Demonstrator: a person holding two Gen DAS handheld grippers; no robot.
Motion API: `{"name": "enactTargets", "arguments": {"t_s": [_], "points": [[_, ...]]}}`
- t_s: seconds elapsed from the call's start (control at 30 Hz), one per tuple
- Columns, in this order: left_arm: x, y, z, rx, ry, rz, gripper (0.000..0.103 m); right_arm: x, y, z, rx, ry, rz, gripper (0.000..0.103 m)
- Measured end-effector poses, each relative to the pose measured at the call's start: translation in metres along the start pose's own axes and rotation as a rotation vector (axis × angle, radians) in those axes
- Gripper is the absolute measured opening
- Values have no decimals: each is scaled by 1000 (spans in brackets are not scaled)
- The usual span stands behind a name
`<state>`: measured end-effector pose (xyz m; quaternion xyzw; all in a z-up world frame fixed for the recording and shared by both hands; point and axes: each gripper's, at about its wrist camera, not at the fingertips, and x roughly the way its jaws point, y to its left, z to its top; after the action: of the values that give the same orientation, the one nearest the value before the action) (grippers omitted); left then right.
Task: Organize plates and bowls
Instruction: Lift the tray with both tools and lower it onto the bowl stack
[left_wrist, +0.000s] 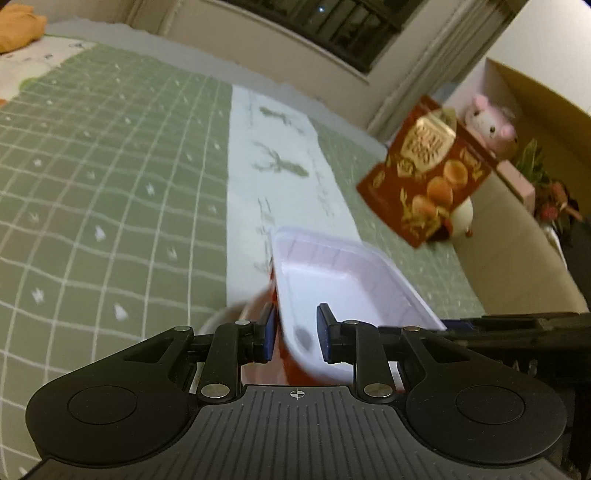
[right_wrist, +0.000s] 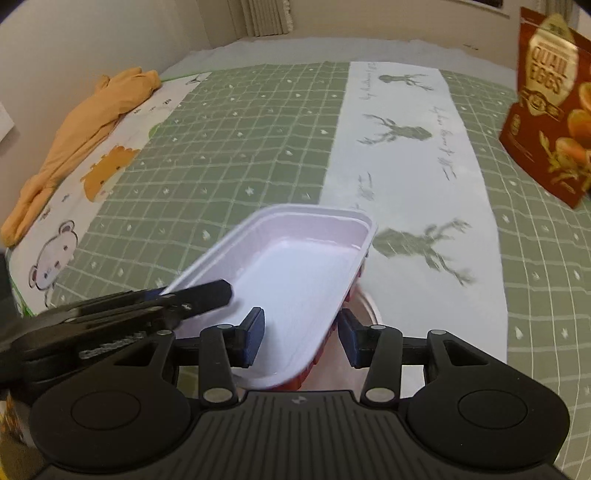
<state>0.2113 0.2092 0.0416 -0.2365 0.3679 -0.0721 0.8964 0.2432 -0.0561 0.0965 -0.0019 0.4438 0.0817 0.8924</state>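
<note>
A white rectangular plastic tray with red outer sides (left_wrist: 343, 280) (right_wrist: 295, 273) is held tilted above the green checked cloth. My left gripper (left_wrist: 295, 332) straddles one long wall of the tray, one pad inside and one outside, closed on it. My right gripper (right_wrist: 301, 338) straddles the opposite wall, with a visible gap at its outer pad. The left gripper's finger (right_wrist: 199, 295) shows inside the tray in the right wrist view. A round pale bowl rim (right_wrist: 364, 306) (left_wrist: 221, 317) sits under the tray, mostly hidden.
A red quail-egg snack bag (left_wrist: 424, 170) (right_wrist: 550, 107) stands at the right. An orange garment (right_wrist: 81, 129) lies at the left edge. A pink plush toy (left_wrist: 487, 122) and a cardboard box sit beyond the bed.
</note>
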Motion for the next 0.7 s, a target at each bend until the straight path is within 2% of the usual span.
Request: {"name": "enactTargets", "arguments": {"t_s": [0.1,0.23,0.4,0.53,0.7], "points": [[10,-8,-13,50,22,6,25,5,-6,-22,2,3,-17,45],[8,-9,-20,54,13,-37,25,14,-25,-42,48,-26,-15,45],[0,-8,-22,50,36,-54,25,20,-43,-51,131,-16,65,45],[4,-1,-21,9,72,-74,25,23,-42,-55,117,-18,60,45],[7,9,-21,-33,69,-67,25,27,-39,-52,120,-13,86,45]]}}
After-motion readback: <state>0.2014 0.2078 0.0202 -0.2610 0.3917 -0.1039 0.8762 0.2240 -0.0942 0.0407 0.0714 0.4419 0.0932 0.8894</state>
